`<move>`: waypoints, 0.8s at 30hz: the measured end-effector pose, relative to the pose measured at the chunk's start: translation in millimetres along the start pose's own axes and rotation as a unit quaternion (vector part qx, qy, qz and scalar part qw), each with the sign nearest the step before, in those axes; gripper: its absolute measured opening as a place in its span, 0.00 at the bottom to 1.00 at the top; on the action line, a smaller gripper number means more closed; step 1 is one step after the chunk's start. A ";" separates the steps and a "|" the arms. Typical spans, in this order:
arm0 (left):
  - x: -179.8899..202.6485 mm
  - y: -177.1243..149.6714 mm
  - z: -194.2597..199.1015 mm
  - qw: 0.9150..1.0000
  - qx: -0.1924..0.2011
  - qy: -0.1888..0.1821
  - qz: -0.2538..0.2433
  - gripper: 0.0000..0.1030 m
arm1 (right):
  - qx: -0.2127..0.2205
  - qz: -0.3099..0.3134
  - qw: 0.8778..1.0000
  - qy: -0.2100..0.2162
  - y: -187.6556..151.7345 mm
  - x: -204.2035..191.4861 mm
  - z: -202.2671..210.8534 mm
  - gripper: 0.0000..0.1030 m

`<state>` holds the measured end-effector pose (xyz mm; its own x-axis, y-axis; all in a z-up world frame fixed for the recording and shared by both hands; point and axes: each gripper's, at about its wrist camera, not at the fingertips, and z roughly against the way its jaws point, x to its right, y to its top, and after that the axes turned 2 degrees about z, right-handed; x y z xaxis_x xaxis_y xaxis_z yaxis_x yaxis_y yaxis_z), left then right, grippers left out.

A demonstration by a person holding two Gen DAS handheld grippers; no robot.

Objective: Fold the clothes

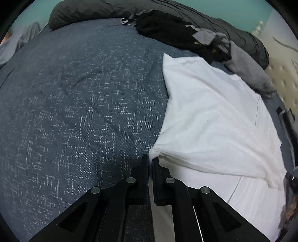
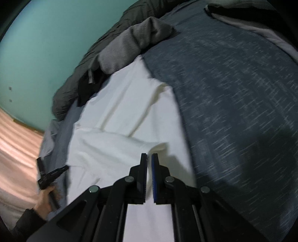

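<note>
Left wrist view
Left tool [image 1: 150, 158]: I see its two black fingers drawn almost together, with a corner of the white garment [image 1: 214, 119] pinched between their tips.
White garment: it lies on the right part of the bed, folded over itself, so that a diagonal edge runs across a lower white layer (the layers stack thickly at the pinched corner).
Bed cover [image 1: 78, 111]: dark blue with a pale woven fleck, it fills the left and middle of my view.
Clothes pile [image 1: 178, 31]: black and grey pieces lie heaped beyond the far edge of the white garment; a grey piece [image 1: 247, 65] trails down the right side, just beside the white cloth.
Dark quilt [image 1: 89, 11]: bunched along the far side of the bed, against a teal wall.

Right wrist view
Right tool [image 2: 149, 156]: its fingers stand nearly together with a narrow slit between them; it hangs over the white garment [image 2: 119, 119], and I cannot tell whether any cloth is caught in it (the picture is smeared).
White garment: spread lengthwise ahead of me, its right edge on the blue bed cover [image 2: 232, 111].
Hand [image 2: 44, 200]: at lower left, a hand in a dark sleeve grips the handle of the left tool [image 2: 53, 174] at the garment's left edge.
Grey piece [image 2: 130, 44]: at the garment's far end.
</note>
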<state>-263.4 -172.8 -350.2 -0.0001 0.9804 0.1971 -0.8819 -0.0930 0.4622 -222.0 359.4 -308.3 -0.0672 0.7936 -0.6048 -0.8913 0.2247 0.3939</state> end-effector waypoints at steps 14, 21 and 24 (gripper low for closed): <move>-0.4 3.6 -2.2 1.000 -0.004 -0.023 -0.014 0.03 | -0.050 -0.001 0.999 -0.017 -27.3 -22.2 -9.7 0.44; -7.7 6.1 -2.7 0.999 -0.009 -0.044 -0.006 0.03 | -0.050 -0.021 0.998 -0.019 -23.0 -20.9 -18.5 0.07; -11.9 7.2 -4.3 0.998 -0.011 -0.054 0.003 0.03 | -0.045 -0.006 0.999 -0.010 -21.4 -28.1 -3.4 0.06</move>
<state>-271.8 -184.4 -353.0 0.0448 0.9551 0.2928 -0.8922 -0.0936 0.4418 -202.6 330.4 -302.1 -0.0486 0.8025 -0.5947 -0.9289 0.1826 0.3223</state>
